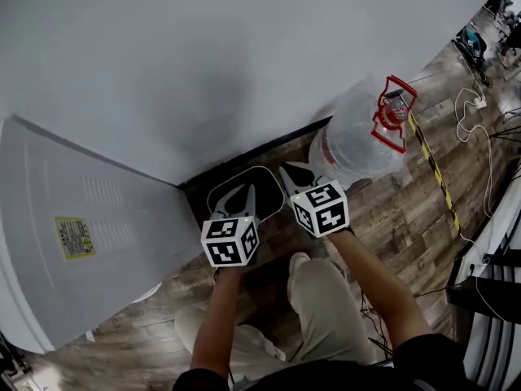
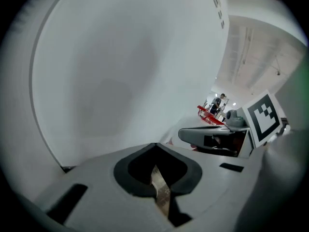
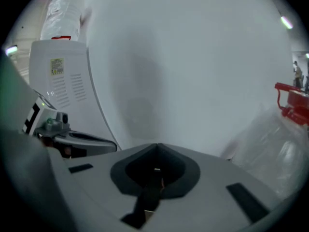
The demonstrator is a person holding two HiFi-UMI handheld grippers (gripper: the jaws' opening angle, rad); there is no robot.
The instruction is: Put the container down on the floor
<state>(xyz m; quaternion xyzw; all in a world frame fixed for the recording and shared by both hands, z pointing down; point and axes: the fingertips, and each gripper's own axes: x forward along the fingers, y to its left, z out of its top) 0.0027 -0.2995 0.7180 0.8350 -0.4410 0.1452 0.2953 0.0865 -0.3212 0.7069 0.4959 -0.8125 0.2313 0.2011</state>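
The container is a large clear water jug (image 1: 352,137) with a red handle (image 1: 394,112). It stands on the wood floor against the white wall, just right of my right gripper. It also shows in the right gripper view as the jug (image 3: 275,149), and its red handle (image 2: 210,113) in the left gripper view. My right gripper (image 1: 296,172) is shut and empty, its tips a short way left of the jug and apart from it. Beside it my left gripper (image 1: 247,192) is also shut, with nothing held. Both point at the foot of the wall.
A white water dispenser (image 1: 73,235) with a yellow label stands at the left, and another bottle (image 3: 60,13) sits on top of it. A white pad with a black rim (image 1: 273,182) lies under the gripper tips. Yellow-black tape (image 1: 435,169) and cables (image 1: 472,104) cross the floor at right.
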